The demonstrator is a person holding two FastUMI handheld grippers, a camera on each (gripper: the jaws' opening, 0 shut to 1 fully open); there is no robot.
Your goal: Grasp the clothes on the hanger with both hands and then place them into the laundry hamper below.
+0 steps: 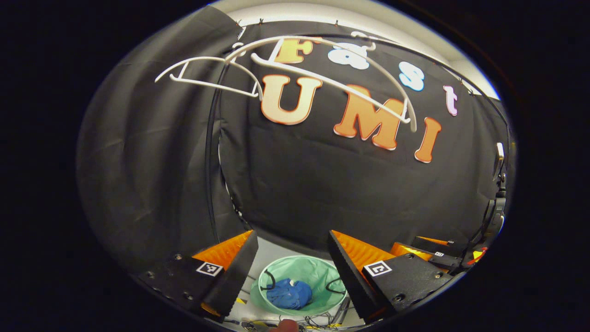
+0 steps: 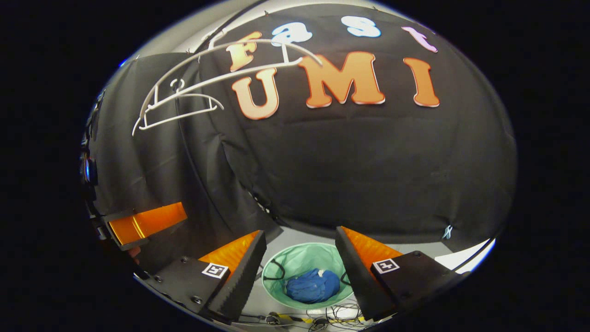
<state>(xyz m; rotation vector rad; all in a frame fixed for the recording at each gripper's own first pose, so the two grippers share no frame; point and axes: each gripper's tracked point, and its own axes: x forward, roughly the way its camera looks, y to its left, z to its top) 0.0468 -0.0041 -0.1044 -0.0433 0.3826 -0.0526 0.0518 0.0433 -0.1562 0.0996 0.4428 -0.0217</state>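
Left gripper view: left hand-held gripper (image 1: 291,269) spread wide, empty, poised over the green laundry hamper (image 1: 318,269), where the blue clothes (image 1: 289,293) lie bunched; white hangers (image 1: 295,69) hang bare.
Right gripper view: right hand-held gripper (image 2: 299,267) likewise wide, empty above the hamper; release looks complete.

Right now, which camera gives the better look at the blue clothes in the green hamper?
The right gripper view: the blue clothes lie unobstructed inside the hamper. The left gripper view shows them lower and slightly smaller, between that gripper's fingers.
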